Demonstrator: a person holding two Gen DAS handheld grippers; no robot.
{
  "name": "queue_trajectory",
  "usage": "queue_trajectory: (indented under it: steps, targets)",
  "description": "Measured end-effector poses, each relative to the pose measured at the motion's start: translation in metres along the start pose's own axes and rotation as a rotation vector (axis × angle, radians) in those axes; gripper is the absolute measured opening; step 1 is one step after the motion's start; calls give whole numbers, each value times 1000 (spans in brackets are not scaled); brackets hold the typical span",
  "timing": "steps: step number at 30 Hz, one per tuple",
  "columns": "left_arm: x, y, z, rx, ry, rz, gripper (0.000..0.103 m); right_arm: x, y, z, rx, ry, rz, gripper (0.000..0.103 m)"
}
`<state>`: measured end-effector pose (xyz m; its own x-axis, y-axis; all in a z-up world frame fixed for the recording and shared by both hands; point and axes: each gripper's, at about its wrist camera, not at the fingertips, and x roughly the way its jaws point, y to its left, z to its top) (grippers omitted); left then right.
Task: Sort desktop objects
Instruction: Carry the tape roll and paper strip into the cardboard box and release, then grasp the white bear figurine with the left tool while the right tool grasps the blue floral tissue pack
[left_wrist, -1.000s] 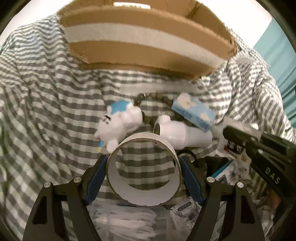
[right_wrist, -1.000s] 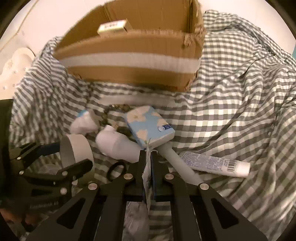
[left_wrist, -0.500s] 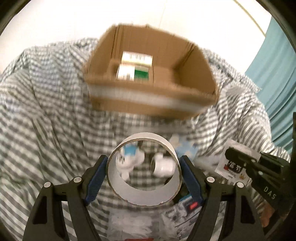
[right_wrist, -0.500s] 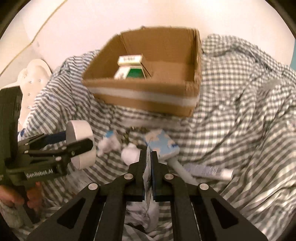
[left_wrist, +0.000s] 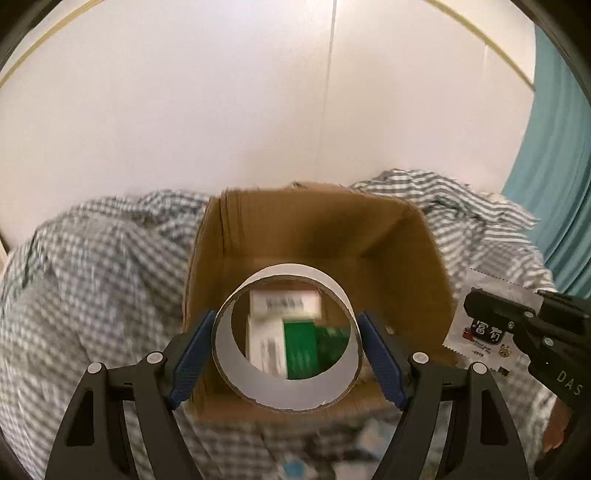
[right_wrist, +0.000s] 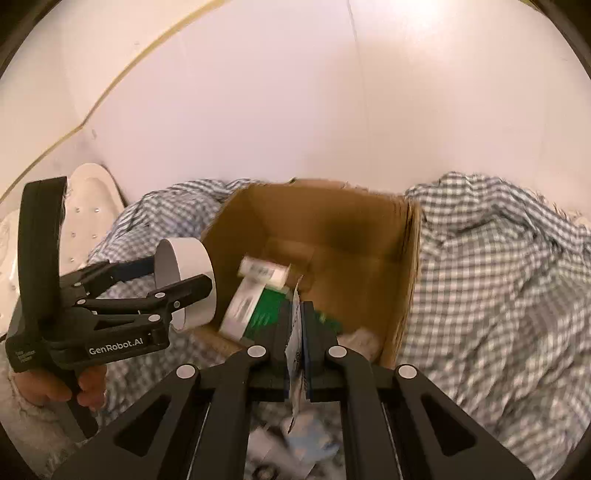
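Observation:
My left gripper (left_wrist: 286, 332) is shut on a white tape roll (left_wrist: 291, 391) and holds it above the near edge of the open cardboard box (left_wrist: 402, 258). It also shows in the right wrist view (right_wrist: 173, 288) with the tape roll (right_wrist: 192, 273) at the box's left wall. My right gripper (right_wrist: 297, 314) is shut on a thin white sachet (right_wrist: 295, 354), held edge-on over the box (right_wrist: 369, 236). The sachet (left_wrist: 487, 332) shows at the right of the left wrist view. White and green cartons (right_wrist: 255, 302) lie inside the box.
The box sits on a grey checked cloth (right_wrist: 480, 288). A white wall stands behind it. A teal curtain (left_wrist: 554, 184) hangs at the far right. Blurred small objects (right_wrist: 306, 439) lie on the cloth below my right gripper. A white padded thing (right_wrist: 85, 218) lies at the left.
Both grippers have risen and moved forward from the pile of small objects to the box, each carrying its item. The box now lies below them with its inside in view.

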<state>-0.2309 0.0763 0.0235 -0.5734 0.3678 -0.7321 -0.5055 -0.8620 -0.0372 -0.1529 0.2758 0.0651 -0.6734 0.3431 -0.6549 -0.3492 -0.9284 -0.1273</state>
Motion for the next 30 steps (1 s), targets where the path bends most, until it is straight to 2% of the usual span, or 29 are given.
queue_trajectory:
  steps: [5, 6, 7, 8, 9, 10, 15, 21, 26, 30]
  targets:
    - [43, -1, 21, 34, 5, 12, 82, 49, -16, 29, 23, 27, 2, 4]
    - [49, -1, 23, 38, 7, 21, 84, 55, -19, 31, 29, 30, -1, 13]
    - [58, -3, 25, 49, 14, 51, 93, 64, -23, 34, 38, 43, -11, 43]
    - [65, -3, 26, 53, 15, 104, 103, 67, -26, 36, 43, 45, -28, 62]
    - [68, -3, 28, 51, 8, 130, 103, 69, -29, 37, 49, 32, -63, 71]
    - [72, -2, 27, 50, 10, 134, 103, 68, -32, 36, 50, 12, -90, 71]
    - [63, 9, 20, 10, 39, 90, 103, 43, -47, 26, 77, -40, -93, 71]
    - [2, 15, -4, 38, -2, 86, 103, -9, -45, 2, 43, -71, -136, 71]
    - [-49, 21, -43, 30, -19, 51, 103, -53, -28, -33, 38, -68, -119, 72]
    - [-59, 21, -84, 17, -8, 34, 103, -56, -10, -71, 13, -29, -91, 72]
